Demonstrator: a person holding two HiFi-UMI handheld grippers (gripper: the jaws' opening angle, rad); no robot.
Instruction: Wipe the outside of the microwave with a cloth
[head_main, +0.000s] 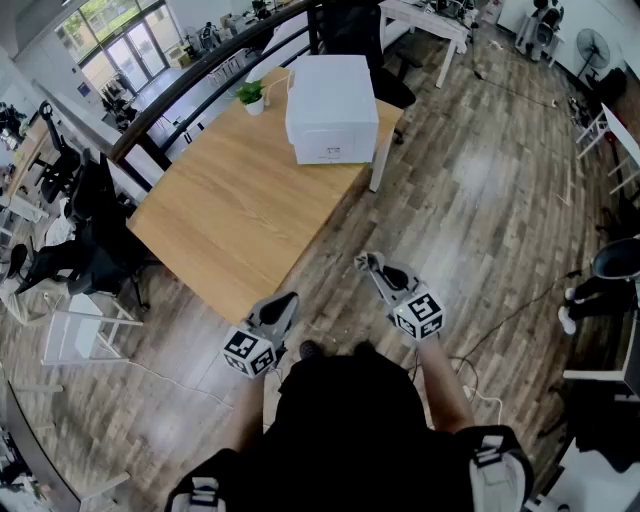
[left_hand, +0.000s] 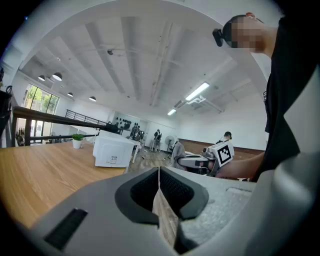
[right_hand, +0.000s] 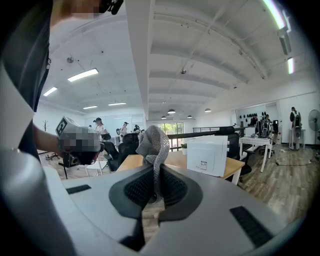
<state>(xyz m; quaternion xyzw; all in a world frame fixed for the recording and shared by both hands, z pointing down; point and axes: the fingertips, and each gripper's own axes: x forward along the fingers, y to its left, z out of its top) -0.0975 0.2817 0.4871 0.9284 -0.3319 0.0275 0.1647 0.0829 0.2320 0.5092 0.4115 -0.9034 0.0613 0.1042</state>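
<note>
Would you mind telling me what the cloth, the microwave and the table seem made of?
The cloth looks like grey knitted or mesh fabric: a fine net texture shows on its folds. The microwave has a smooth white casing, painted metal or plastic; I cannot tell which. The table top looks like light wood or laminate, with visible grain.
</note>
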